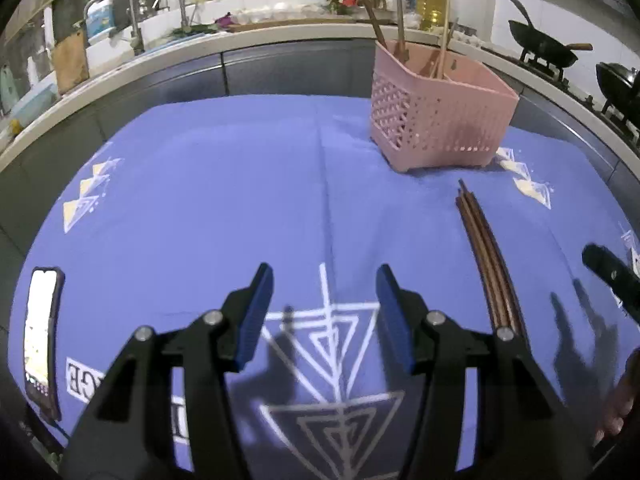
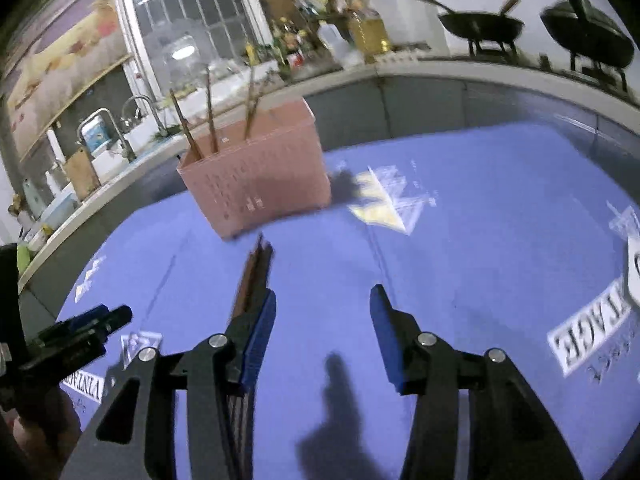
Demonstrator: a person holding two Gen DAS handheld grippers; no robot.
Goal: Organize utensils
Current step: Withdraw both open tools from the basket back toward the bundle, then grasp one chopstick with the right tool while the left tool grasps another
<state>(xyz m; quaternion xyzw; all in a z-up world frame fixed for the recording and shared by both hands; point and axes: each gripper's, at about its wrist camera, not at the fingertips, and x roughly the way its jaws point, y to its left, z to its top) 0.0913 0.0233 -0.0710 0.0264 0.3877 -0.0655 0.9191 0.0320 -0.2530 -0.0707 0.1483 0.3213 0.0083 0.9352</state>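
A bundle of dark brown chopsticks (image 1: 488, 260) lies on the blue printed cloth (image 1: 240, 200), just in front of a pink perforated basket (image 1: 440, 120). Several wooden utensils stand in that basket. My left gripper (image 1: 325, 280) hangs open over the cloth to the left of the bundle, with nothing between its fingers. My right gripper (image 2: 323, 300) is open too. In its view the chopsticks (image 2: 256, 268) run under its left finger (image 2: 260, 332), not between the jaws. The pink basket (image 2: 260, 188) stands beyond them. The left gripper (image 2: 80, 328) shows at the left edge.
A lit phone (image 1: 40, 340) lies at the cloth's left edge. A kitchen counter curves behind the table, with a sink and faucets (image 1: 160, 4), an oil bottle (image 1: 430, 4) and two black woks (image 1: 544, 46) on a stove at the right.
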